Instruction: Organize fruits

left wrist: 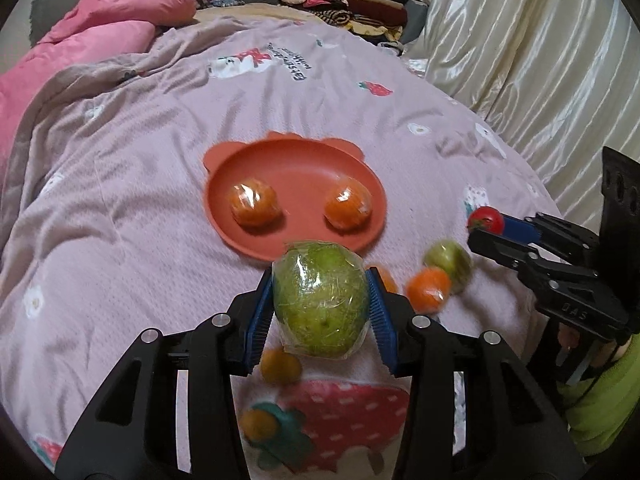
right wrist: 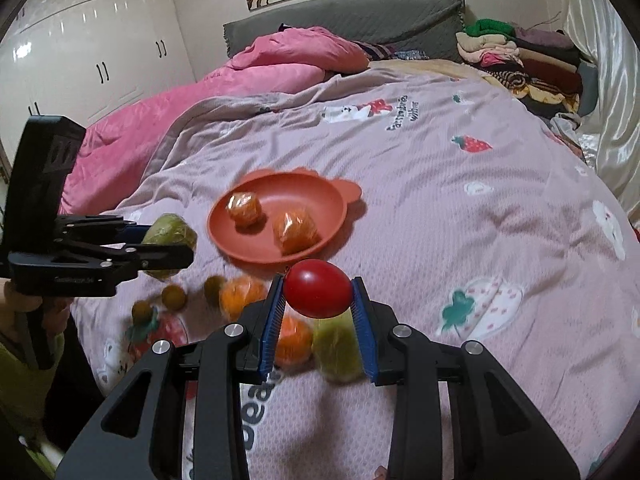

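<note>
Left gripper [left wrist: 320, 304]: closed on a large green round fruit wrapped in clear film [left wrist: 320, 300], which is held above the bed.
Right gripper [right wrist: 318, 292]: closed on a small smooth red tomato [right wrist: 318, 288], also held aloft.
Loose fruit: an orange mandarin [left wrist: 428, 289] and a green fruit [left wrist: 448, 261] are left on the pink printed quilt [left wrist: 120, 220].
Plate: two film-wrapped mandarins [left wrist: 254, 205] are held by the orange eared plate [left wrist: 296, 156], farther back.

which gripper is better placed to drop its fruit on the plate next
Left, probably. The left gripper holds the wrapped green fruit just short of the orange plate's near rim; the right gripper with the tomato sits further off.
</note>
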The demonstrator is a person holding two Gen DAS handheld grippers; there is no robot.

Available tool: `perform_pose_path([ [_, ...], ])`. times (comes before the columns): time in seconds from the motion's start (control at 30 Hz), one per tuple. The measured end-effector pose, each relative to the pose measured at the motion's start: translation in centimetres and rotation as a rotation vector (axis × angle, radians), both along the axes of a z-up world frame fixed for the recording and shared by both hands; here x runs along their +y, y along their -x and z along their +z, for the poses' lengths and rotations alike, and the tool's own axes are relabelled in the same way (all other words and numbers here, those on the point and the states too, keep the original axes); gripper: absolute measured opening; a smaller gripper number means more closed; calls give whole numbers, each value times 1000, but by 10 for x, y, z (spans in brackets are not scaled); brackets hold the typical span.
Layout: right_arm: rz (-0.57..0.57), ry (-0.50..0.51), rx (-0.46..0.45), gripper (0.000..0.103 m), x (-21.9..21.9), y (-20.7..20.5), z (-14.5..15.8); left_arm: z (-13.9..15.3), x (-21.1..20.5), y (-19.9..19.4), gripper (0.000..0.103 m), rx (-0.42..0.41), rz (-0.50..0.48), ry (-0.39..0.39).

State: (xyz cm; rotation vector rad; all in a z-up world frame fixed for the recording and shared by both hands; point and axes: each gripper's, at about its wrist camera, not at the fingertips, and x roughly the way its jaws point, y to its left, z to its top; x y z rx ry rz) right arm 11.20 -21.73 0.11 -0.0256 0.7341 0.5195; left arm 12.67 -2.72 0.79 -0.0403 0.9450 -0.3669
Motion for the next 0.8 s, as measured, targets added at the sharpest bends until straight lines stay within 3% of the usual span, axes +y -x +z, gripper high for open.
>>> perform_pose_path([
  [0.43, 4, 23, -17, 32, 19, -35, 12, -8, 4, -33, 36, 28, -28, 10],
  [0.8, 11, 34, -24, 32, 30, -63, 18, -12, -8, -57, 36, 21, -67, -28],
])
